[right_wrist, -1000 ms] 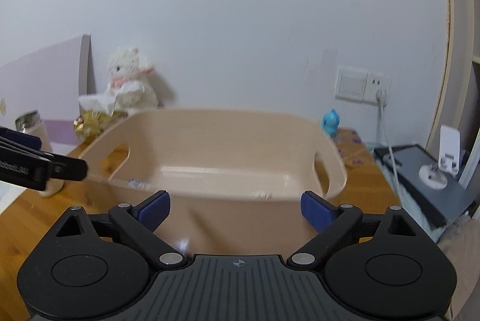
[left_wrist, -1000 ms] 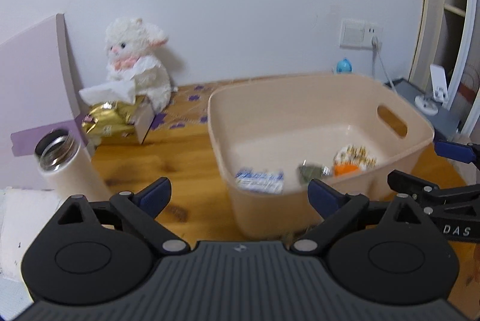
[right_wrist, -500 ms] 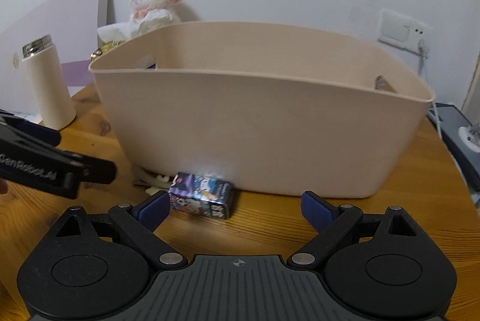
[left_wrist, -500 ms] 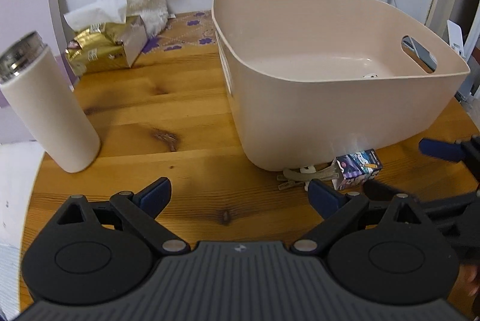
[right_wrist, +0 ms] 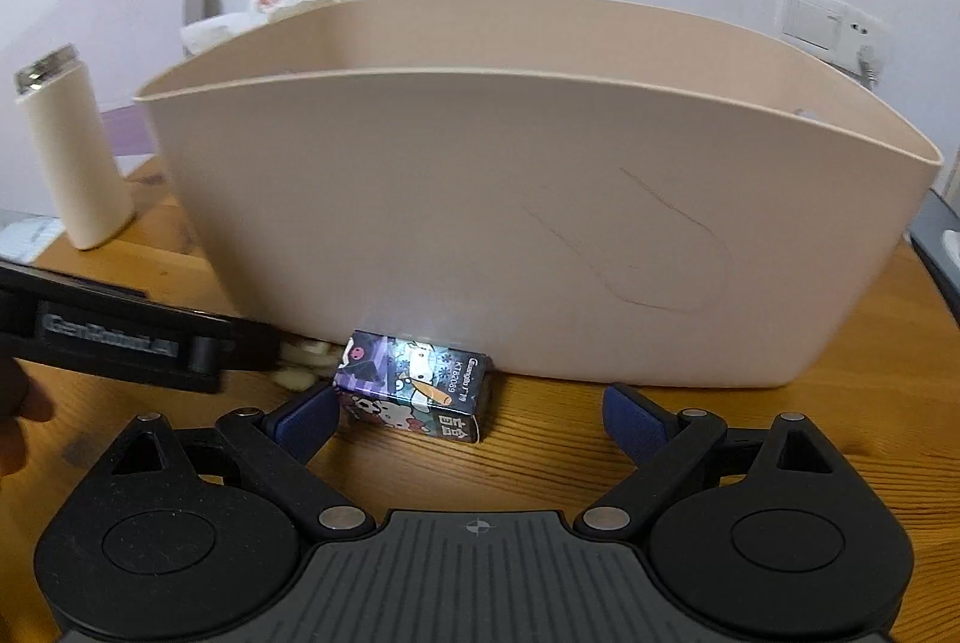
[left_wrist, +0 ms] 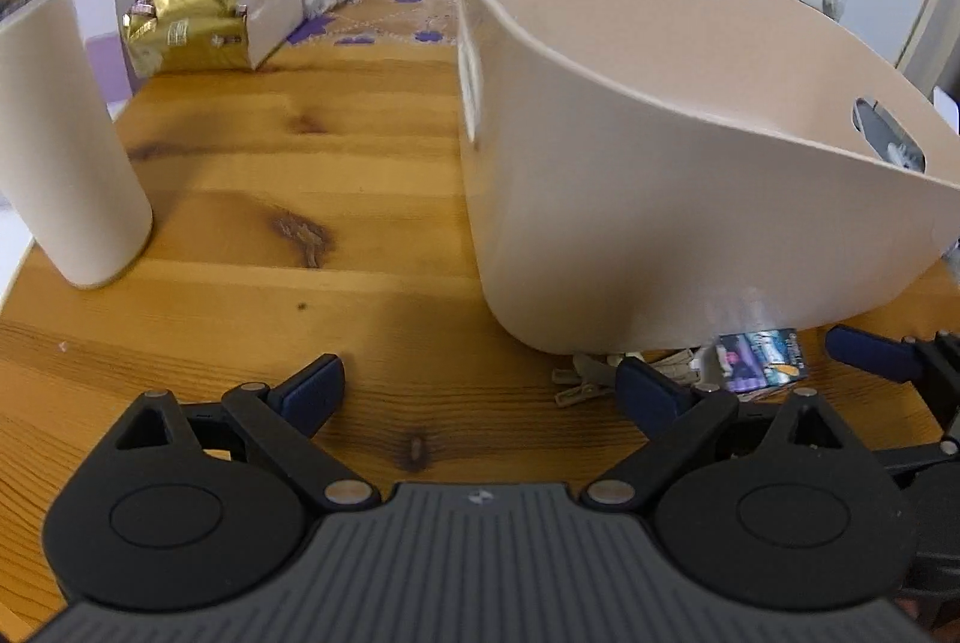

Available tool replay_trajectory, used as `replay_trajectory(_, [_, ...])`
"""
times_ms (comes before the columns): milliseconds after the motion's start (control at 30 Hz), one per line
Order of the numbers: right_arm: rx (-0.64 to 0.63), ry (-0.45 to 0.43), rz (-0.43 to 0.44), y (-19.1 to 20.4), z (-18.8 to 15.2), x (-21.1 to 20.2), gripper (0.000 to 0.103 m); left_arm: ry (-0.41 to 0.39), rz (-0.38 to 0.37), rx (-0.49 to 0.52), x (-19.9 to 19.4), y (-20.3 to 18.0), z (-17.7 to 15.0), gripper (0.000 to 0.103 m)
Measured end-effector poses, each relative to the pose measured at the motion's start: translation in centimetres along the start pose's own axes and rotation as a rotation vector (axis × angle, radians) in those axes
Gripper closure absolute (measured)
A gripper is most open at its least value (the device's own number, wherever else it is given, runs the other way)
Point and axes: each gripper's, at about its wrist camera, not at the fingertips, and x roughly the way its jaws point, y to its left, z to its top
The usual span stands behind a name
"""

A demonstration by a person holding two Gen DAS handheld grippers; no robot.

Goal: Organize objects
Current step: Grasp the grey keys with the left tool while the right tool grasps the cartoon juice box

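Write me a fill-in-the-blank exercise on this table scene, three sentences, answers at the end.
1. The small cartoon-printed box lies on the wooden table, against the wall of the beige plastic ____.
2. Both the left tool and the right tool are ____ and hold nothing.
3. The tall cream cylinder flask stands ____ on the table.

Missing words: tub; open; upright

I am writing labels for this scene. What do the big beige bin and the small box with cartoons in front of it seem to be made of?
The beige bin looks like matte moulded plastic: one smooth seamless wall with a rolled rim and a cut-out handle. The small cartoon box looks like glossy printed card, probably: sharp folded edges, and a bright glare on its top face.
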Motion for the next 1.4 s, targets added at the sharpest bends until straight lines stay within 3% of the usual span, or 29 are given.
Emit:
replay_trajectory(267, [0.04,0.004,-0.051,-3.1,-1.0,-0.7,0.007,0.011,0.008,-0.012,-0.3,0.5,-0.1,0.006])
replay_trajectory(467, [0.039,0.003,-0.066,-4.1,-1.4,-0.9,0.008,0.025,-0.068,-0.039,-0.7,-0.2,-0.4,0.005])
replay_trajectory(633, [0.038,-0.001,-0.065,-4.1,-1.4,-1.0,0.008,0.012,-0.028,-0.012,0.1,-2.0,-0.3,0.005])
replay_trajectory(800, [0.042,-0.019,-0.07,-4.2,-1.4,-0.9,0.009,0.007,0.067,0.024,1.0,-3.6,-0.2,0.004])
replay_trajectory(967, [0.033,-0.046,-0.068,-4.3,-1.5,-1.1,0.023,-0.004,0.071,0.026,0.9,-4.0,-0.5,0.009])
replay_trajectory(1067, [0.031,-0.054,-0.06,-4.3,-1.6,-1.4,0.042,-0.006,0.044,0.039,0.3,-4.1,-0.5,0.033])
replay_trajectory(1100, [0.032,-0.057,-0.06,-4.3,-1.5,-1.5,0.048,-0.006,0.031,0.042,0.0,-4.2,-0.6,0.048])
replay_trajectory(1167, [0.032,-0.058,-0.061,-4.3,-1.4,-1.7,0.056,0.002,0.012,0.039,-0.2,-4.2,-0.6,0.053])
replay_trajectory(1267, [0.043,-0.052,-0.052,-4.5,-1.4,-2.1,0.056,0.001,0.002,0.044,-0.3,-4.0,-0.8,0.054])
replay_trajectory(1300, [0.042,-0.051,-0.053,-4.5,-1.5,-2.2,0.056,0.002,-0.005,0.039,-0.4,-3.8,-0.8,0.063])
replay_trajectory(1400, [0.039,-0.056,-0.054,-4.4,-1.7,-2.6,0.056,0.011,-0.046,0.018,-0.7,-3.0,-0.7,0.073])
